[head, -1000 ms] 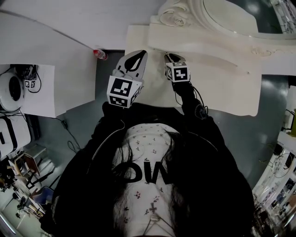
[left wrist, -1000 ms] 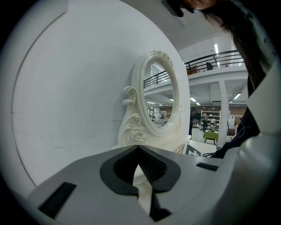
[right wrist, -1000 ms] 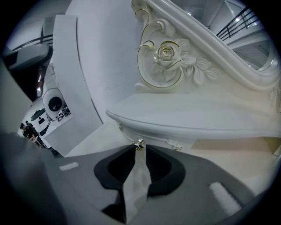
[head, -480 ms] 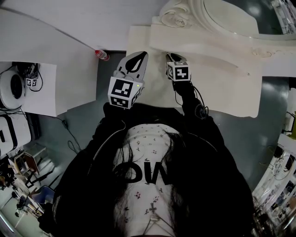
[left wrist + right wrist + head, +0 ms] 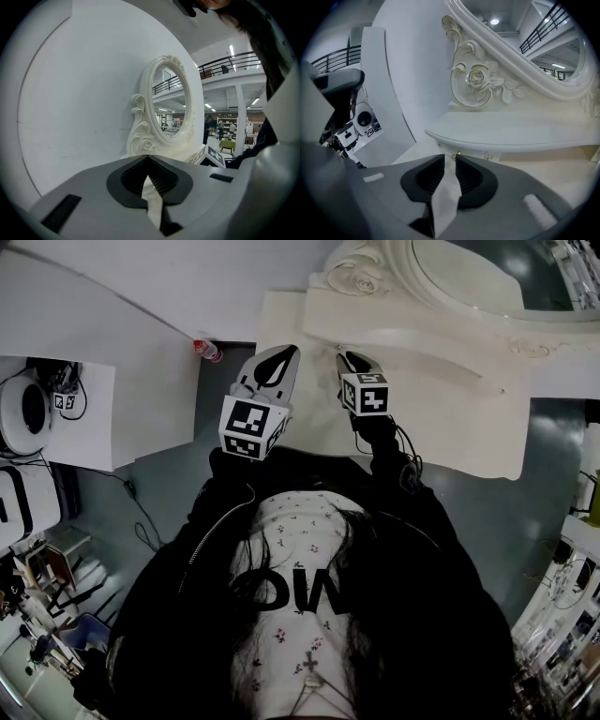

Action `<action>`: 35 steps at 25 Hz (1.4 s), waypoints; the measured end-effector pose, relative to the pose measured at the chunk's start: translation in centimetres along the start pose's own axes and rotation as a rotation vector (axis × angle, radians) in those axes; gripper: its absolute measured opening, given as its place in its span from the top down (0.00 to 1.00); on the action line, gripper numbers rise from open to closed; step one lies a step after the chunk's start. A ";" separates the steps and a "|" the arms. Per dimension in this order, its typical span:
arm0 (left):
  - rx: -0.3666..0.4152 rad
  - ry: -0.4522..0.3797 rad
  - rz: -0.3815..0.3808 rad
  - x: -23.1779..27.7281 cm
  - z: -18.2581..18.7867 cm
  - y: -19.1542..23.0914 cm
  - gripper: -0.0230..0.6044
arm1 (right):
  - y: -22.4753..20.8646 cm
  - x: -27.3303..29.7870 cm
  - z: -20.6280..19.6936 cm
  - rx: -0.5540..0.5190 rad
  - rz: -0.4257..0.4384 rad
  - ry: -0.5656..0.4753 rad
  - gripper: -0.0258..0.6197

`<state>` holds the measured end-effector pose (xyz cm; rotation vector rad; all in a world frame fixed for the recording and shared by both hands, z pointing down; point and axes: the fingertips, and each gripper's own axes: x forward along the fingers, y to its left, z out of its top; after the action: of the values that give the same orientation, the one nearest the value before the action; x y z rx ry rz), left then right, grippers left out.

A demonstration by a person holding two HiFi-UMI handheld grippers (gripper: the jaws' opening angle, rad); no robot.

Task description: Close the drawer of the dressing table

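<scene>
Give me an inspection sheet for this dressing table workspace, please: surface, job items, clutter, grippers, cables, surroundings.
Surface: cream dressing table top, nothing seen on it.
Job's things: small gold drawer knob under the shelf edge; drawer open or shut, cannot tell.
Clutter: red-capped clear bottle beside the table.
Grippers: left gripper jaws together, empty; right gripper jaws slightly apart, knob just beyond tips.
Cables: black cables on white side desk.
Surroundings: ornate oval mirror, grey floor.

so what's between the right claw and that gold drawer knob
Only bare dressing table top; the right gripper view shows the gold drawer knob just past the right claw, with nothing in the way.
</scene>
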<state>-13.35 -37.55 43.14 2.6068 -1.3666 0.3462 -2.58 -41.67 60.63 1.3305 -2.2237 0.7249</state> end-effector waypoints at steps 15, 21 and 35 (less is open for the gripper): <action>-0.011 -0.010 0.048 -1.2 -0.1 -3.4 0.96 | 3.8 -9.4 5.6 -0.047 0.145 -0.222 0.84; -0.037 -0.009 0.117 -2.3 -0.9 -5.2 0.96 | 5.2 -12.4 5.0 -0.097 0.222 -0.240 0.84; -0.019 0.016 0.209 -6.2 -1.4 -7.0 0.96 | 7.3 -16.3 3.2 -0.089 0.303 -0.265 0.84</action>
<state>-11.20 -28.37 42.39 2.4457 -1.6322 0.3796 -2.35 -30.03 46.65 1.1120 -2.6749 0.5679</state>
